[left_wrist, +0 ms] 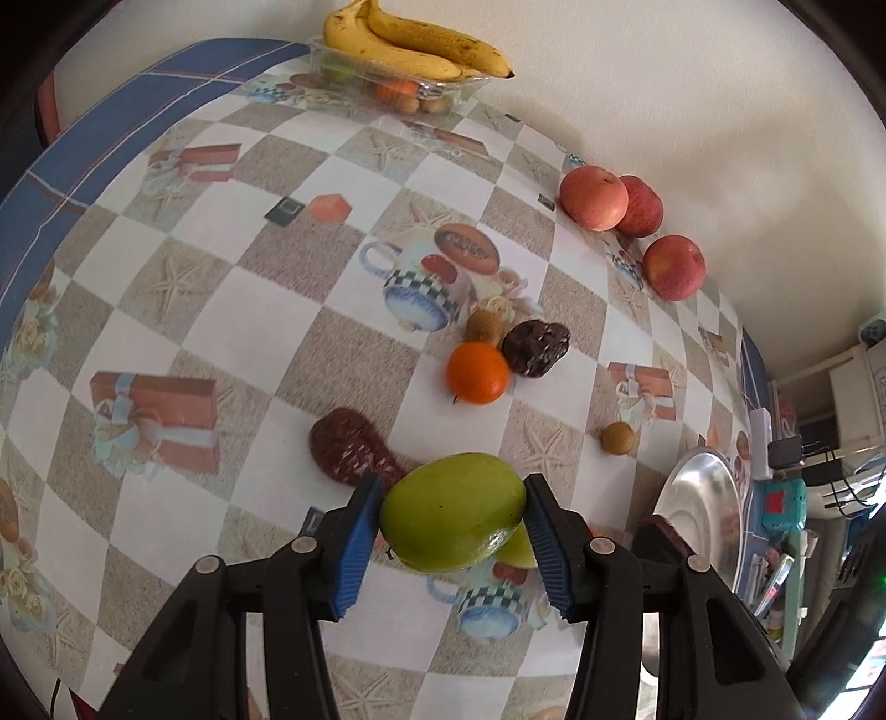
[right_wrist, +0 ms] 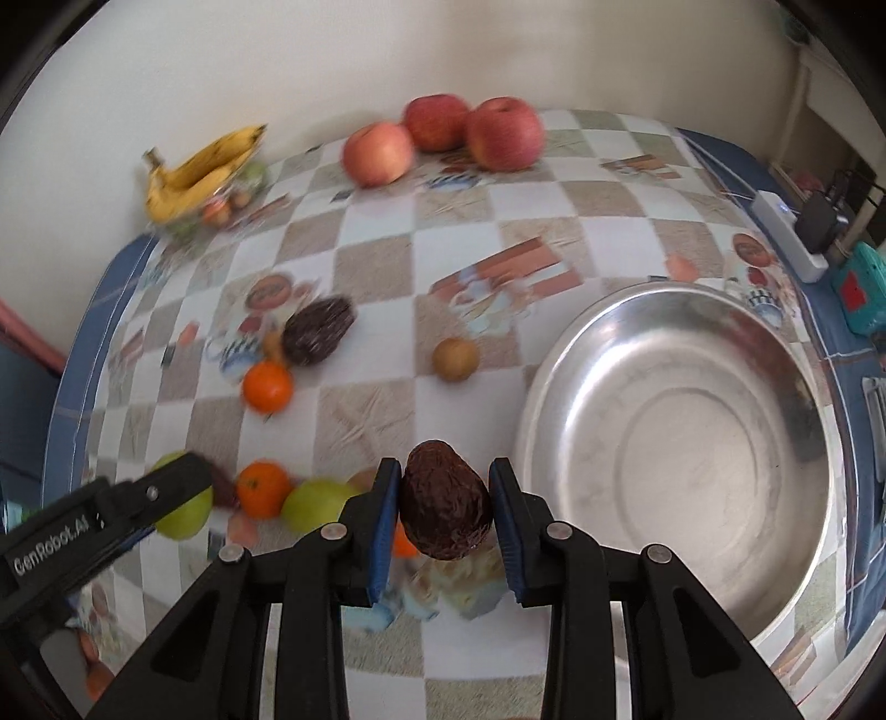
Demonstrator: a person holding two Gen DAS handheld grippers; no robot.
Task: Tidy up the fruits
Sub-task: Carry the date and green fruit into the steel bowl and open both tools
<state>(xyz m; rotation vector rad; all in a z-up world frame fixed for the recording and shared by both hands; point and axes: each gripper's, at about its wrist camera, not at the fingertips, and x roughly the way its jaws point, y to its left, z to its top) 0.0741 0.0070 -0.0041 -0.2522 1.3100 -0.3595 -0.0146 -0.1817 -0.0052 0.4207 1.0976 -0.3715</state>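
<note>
My left gripper (left_wrist: 454,498) is shut on a green mango (left_wrist: 454,518), held just above the checked tablecloth. A second green fruit (left_wrist: 518,548) peeks out behind it and a dark avocado (left_wrist: 354,451) lies just beyond. My right gripper (right_wrist: 446,476) is shut on another dark, rough avocado (right_wrist: 446,507), a little left of the steel bowl (right_wrist: 692,459), which has nothing in it. An orange (right_wrist: 264,489) and a green fruit (right_wrist: 318,501) lie to its left. The green mango (right_wrist: 183,512) shows there too, at the far left.
Mid-table lie an orange (left_wrist: 477,372), a dark avocado (left_wrist: 536,348), a kiwi (left_wrist: 483,325) and a small brown fruit (left_wrist: 618,437). Three apples (left_wrist: 593,198) sit by the wall. Bananas (left_wrist: 410,44) rest on a clear tray (left_wrist: 459,91). A power strip (right_wrist: 786,232) lies at the right edge.
</note>
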